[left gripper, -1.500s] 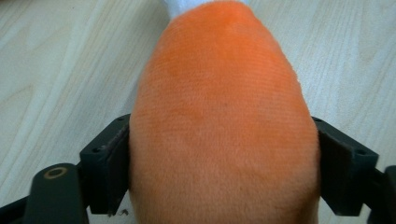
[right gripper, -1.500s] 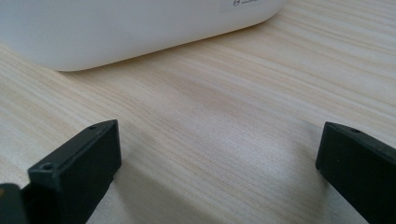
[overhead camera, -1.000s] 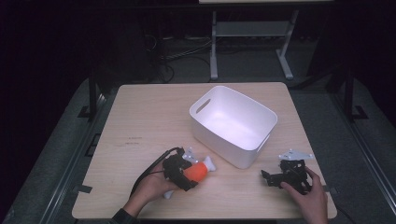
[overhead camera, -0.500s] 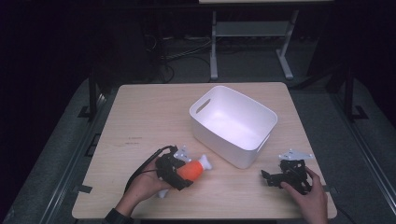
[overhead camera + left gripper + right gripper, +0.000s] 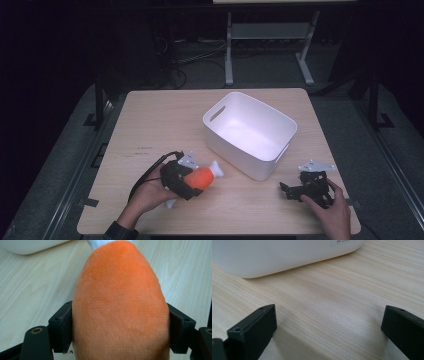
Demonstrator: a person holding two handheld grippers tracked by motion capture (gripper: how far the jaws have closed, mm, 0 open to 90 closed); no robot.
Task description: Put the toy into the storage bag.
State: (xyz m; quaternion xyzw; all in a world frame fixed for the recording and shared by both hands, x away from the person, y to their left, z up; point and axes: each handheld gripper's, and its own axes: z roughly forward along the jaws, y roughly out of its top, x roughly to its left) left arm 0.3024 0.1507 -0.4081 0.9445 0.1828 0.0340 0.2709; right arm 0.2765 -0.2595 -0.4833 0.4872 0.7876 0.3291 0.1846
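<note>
An orange plush toy [image 5: 201, 177] with a white end [image 5: 217, 169] sits in my left gripper [image 5: 192, 184], low over the table's front left. In the left gripper view the two black jaws press the orange plush toy [image 5: 120, 307] from both sides, its white tip at the top edge. A white plastic bin [image 5: 249, 133] with handle cutouts stands at the table's middle right, empty. My right gripper [image 5: 295, 190] rests near the front right corner, open, jaws spread wide over bare wood in the right gripper view, facing the white bin's wall [image 5: 274, 255].
The light wooden table [image 5: 165, 120] has free room across its left and back. Beyond its far edge, a dark floor holds cables [image 5: 185, 60] and a white metal stand [image 5: 270, 35]. Dark rails run along both table sides.
My left gripper has shifted slightly toward the front left with the plush toy in it. The right gripper has stayed where it was.
</note>
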